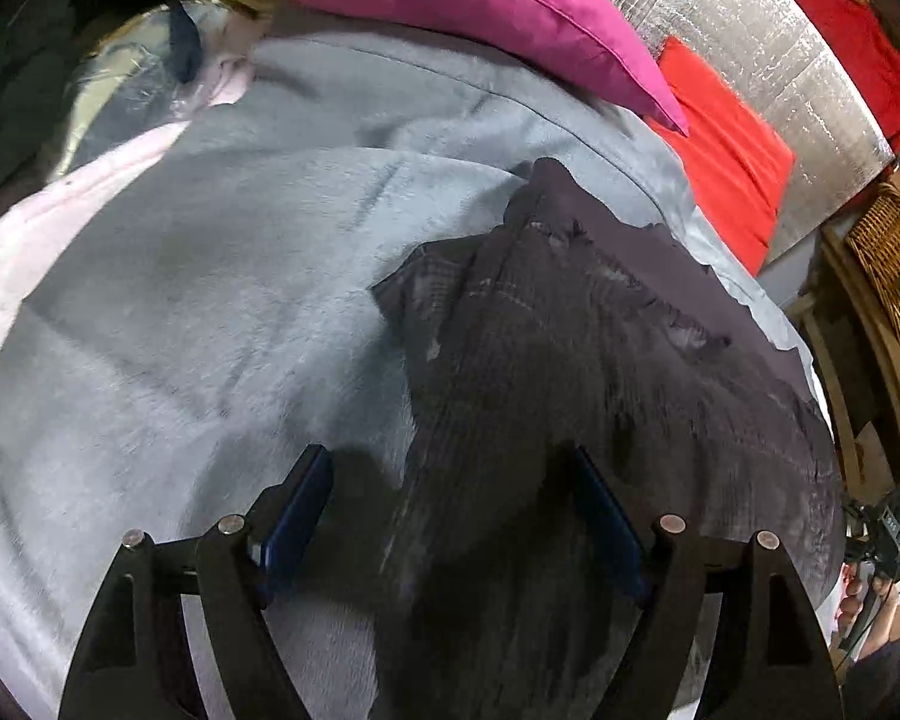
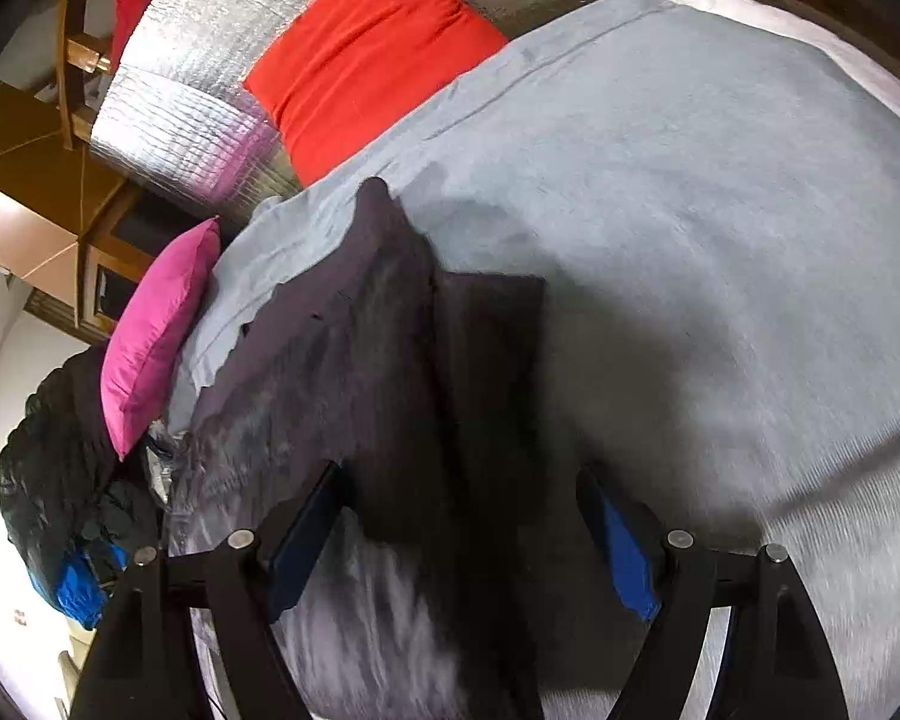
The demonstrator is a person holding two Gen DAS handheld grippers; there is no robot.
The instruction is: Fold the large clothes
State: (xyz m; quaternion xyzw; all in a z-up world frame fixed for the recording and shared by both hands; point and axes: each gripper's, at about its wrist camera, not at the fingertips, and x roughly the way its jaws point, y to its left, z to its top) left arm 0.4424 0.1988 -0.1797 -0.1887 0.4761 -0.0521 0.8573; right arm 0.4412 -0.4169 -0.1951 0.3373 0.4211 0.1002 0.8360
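With both the left gripper (image 1: 450,516) and right gripper (image 2: 459,531) wide and empty, I judged gripping the dark ribbed knit garment's (image 1: 540,372) near edge evenly best.

Bed covered by a light grey fleece blanket (image 1: 210,312), pale pink sheet (image 1: 6,252) showing at its 9 o'clock edge. Directly on the blanket: dark grey-purple garment (image 1: 570,348) spread at 4 o'clock, magenta square cushion (image 1: 450,6) at 12, red cushion (image 1: 726,150) at 2.

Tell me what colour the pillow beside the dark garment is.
Magenta pink pillow, clearest in the left wrist view.
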